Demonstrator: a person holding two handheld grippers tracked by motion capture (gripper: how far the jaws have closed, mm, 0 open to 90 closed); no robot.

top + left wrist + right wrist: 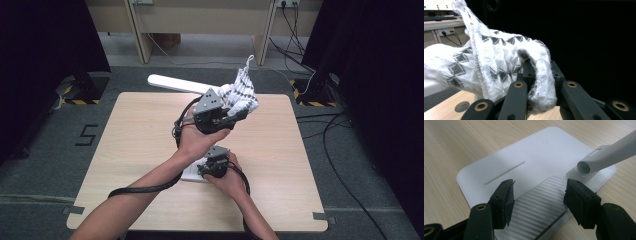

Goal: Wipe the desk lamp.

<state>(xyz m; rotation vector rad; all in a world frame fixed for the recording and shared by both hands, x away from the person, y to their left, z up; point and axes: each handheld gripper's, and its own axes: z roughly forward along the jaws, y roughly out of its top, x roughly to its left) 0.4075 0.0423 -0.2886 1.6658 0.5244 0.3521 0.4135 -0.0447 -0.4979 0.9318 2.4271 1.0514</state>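
Note:
A white knitted cloth (pixel 242 92) with a dark zigzag pattern is held up above the far side of the table. My left gripper (pixel 235 116) is shut on it. In the left gripper view the cloth (pixel 499 62) is bunched between the two black jaws of my left gripper (pixel 540 75) and drapes over them. A white desk lamp stands on the table; its bar (pixel 175 83) reaches out to the left behind the left hand. My right gripper (pixel 212 165) rests low over the lamp base (pixel 192 172). Seen from my right gripper (pixel 539 195), the jaws stand open above the ribbed part of the base (pixel 524 157), beside the lamp's stem (pixel 609 155).
The light wooden table (pixel 135 130) has bare wood left, right and in front of the lamp. Cables (pixel 305 55) run over the grey floor at the right, and black curtains stand on both sides. A wooden desk (pixel 200 20) stands behind the table.

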